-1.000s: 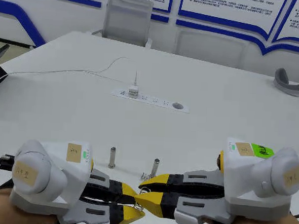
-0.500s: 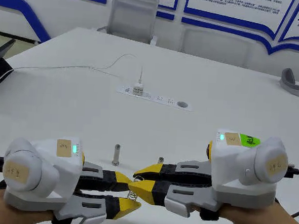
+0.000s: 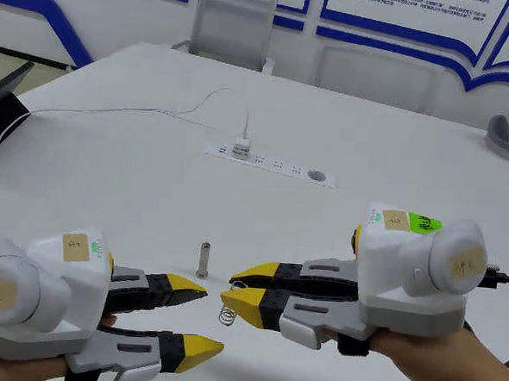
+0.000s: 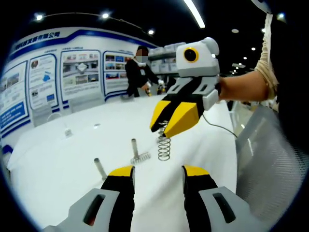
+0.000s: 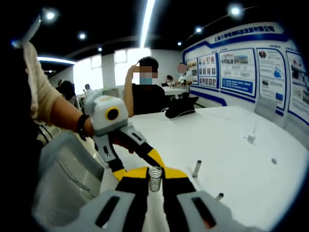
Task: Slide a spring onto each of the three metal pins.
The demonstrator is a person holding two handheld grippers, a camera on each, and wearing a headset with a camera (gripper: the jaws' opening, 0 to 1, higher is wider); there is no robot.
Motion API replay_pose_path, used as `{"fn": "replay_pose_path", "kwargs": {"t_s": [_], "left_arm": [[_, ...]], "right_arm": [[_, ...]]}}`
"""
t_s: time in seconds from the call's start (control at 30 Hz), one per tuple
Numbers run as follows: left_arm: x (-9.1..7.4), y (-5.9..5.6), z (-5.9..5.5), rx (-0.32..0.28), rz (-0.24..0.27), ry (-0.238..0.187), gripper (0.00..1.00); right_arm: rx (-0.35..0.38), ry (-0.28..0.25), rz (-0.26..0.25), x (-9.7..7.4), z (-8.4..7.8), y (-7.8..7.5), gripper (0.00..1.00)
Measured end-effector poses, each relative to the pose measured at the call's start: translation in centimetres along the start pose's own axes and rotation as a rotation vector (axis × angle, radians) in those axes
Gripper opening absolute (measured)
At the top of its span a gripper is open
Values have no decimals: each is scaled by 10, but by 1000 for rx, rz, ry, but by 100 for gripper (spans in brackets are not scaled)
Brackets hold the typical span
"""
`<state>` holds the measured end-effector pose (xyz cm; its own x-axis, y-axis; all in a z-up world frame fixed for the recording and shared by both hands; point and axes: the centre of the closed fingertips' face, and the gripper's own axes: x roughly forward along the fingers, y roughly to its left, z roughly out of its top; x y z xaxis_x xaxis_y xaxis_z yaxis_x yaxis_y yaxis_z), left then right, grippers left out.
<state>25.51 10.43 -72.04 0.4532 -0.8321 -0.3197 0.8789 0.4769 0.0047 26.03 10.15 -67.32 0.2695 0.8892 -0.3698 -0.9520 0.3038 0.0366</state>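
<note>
The yellow-tipped right tool (image 3: 228, 290) is pinched shut on the top coils of a small silver wire coil spring (image 3: 227, 314). The spring hangs free below its tips, clear of the white tabletop (image 3: 337, 247). The left tool (image 3: 212, 319) stands open with nothing between its jaws, just beside the hanging spring.

Ahead of the left tool's tips a short grey metal pin (image 4: 99, 166) stands upright. Further ahead, almost under the right tool, stands another pin (image 4: 135, 147) with a loose spring (image 4: 141, 157) lying against its foot.

The likeliest trouble is the grip. Only a few coils are caught at the very tips, so a harder squeeze could flatten them or make the spring shoot out sideways. A softer grip could let it drop and roll.

Because the spring dangles, its lower end may swing. It could meet the pin's top off-centre, catch a coil on the edge and buckle instead of sliding down.

The pins are slim, and I cannot tell whether they are fixed. A sideways push from the spring or a jaw might tip one over.

The open left tool is near enough to knock the hanging spring, or to sweep the loose spring away from its pin.
</note>
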Motion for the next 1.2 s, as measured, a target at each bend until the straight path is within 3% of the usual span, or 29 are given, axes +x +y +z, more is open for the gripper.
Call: {"fn": "replay_pose_path", "kwargs": {"t_s": [0.33,0.77,1.2], "left_arm": [[-11,10,-11,-44,57,-1,53],[-13,4,-21,-40,70,29,62],[-14,-6,-24,-48,66,35,65]], "right_arm": [[-6,-8,-41,2,10,-17,12],[-17,-26,-107,15,31,-54,12],[-30,0,-133,42,33,-80,12]]}}
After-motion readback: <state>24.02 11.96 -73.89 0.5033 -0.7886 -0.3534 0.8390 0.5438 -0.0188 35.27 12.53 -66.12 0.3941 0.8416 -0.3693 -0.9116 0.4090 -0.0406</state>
